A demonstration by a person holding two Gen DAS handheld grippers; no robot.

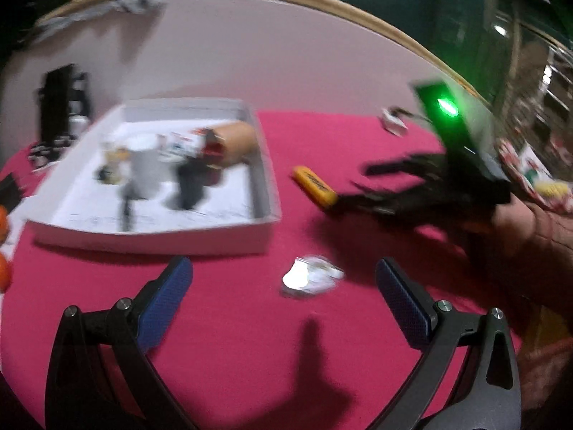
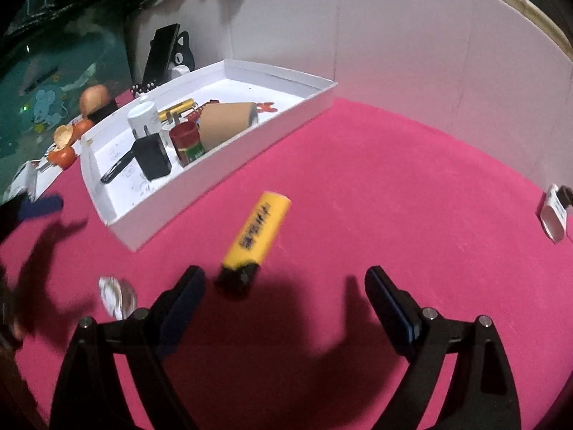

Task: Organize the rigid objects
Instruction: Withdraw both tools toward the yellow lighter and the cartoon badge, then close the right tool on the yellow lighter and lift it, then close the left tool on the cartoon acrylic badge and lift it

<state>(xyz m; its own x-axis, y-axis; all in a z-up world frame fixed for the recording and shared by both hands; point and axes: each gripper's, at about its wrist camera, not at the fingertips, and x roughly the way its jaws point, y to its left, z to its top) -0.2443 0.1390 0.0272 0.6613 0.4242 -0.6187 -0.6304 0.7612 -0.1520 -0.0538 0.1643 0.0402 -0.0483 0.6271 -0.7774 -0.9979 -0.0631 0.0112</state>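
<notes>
Pink surface; white tray; yellow marker with black cap and dark lettering; red can; black charger; blue-padded black grippers.

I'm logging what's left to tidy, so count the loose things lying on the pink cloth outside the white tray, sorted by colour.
Yellow: 1, the highlighter
Silvery: 1, the small shiny piece
White: 1, the small block at the cloth's far edge
Total: 3 outside the white tray
</notes>
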